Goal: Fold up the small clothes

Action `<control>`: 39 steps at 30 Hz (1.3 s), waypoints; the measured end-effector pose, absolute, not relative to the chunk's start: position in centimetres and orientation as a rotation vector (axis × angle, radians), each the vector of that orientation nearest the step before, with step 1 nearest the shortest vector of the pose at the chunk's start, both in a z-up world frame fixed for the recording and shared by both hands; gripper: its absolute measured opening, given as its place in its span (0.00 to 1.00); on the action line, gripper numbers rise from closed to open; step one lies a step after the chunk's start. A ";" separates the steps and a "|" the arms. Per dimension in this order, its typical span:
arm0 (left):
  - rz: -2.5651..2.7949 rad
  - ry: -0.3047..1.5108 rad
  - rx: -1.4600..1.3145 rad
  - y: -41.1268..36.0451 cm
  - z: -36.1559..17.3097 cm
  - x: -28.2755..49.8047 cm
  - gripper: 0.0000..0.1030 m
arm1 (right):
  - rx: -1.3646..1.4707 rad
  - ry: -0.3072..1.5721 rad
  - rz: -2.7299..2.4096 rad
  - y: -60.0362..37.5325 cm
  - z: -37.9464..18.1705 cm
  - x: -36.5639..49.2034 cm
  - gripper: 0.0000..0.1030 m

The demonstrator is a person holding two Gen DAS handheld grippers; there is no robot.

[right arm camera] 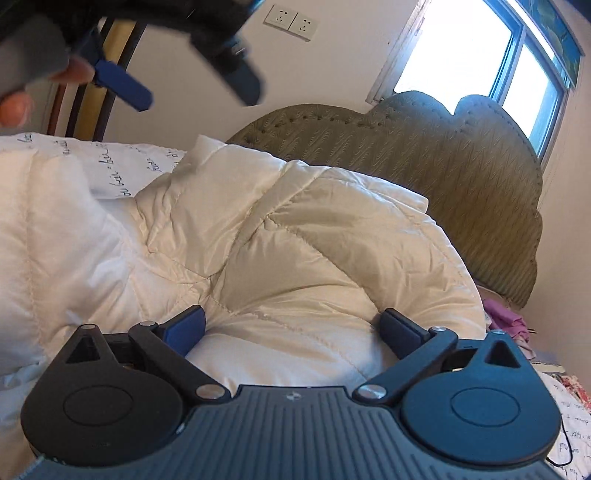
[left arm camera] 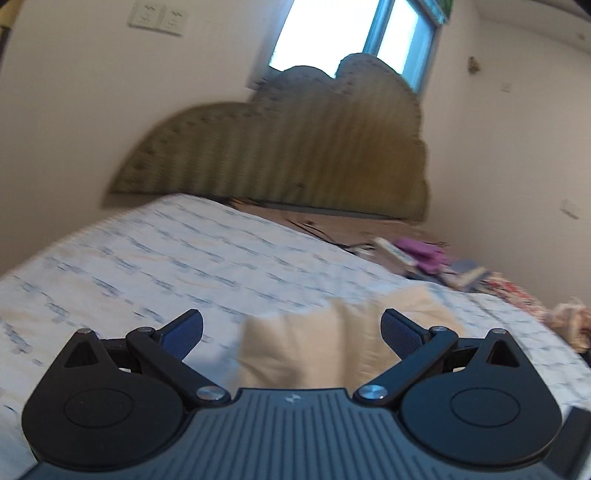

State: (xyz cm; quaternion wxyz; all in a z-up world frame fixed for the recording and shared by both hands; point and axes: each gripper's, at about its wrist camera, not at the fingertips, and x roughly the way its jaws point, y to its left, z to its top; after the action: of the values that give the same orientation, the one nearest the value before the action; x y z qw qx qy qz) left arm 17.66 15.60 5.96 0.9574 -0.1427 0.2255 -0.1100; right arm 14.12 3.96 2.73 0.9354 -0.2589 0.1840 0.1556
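A cream quilted padded garment (right arm camera: 295, 236) lies bunched on the bed and fills most of the right wrist view. My right gripper (right arm camera: 293, 328) stands wide open low over it, and a puffy fold bulges between its blue pads (right arm camera: 186, 328) without being pinched. My left gripper (right arm camera: 199, 99) hangs open in the air above the garment's far left, held by a hand (right arm camera: 74, 72) in a grey sleeve. In the left wrist view the left gripper (left arm camera: 291, 332) is open with nothing in it, and a cream piece of the garment (left arm camera: 314, 350) lies below it.
The bed sheet (left arm camera: 147, 258) is white with blue print. An olive padded headboard (right arm camera: 443, 177) stands against the wall under a window (right arm camera: 461, 48). Purple cloth and mixed clutter (left arm camera: 424, 254) sit at the bed's far right. Wall sockets (right arm camera: 291, 22) are above.
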 end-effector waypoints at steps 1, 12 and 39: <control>-0.258 0.468 -0.303 14.9 5.8 17.6 1.00 | -0.533 0.372 0.312 4.1 2.5 14.2 0.96; 0.035 0.522 0.054 11.5 1.1 19.9 1.00 | -0.478 0.343 0.380 1.0 7.3 12.8 0.80; 0.096 0.649 0.086 12.0 -2.5 22.1 1.00 | -0.257 0.650 0.395 0.7 2.8 24.5 0.71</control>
State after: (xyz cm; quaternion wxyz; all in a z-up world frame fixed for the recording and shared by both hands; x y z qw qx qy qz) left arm 22.07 11.98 -2.51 0.9457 0.0423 0.3187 0.0473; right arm 24.50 0.67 2.77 0.9205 -0.1249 0.3165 0.1921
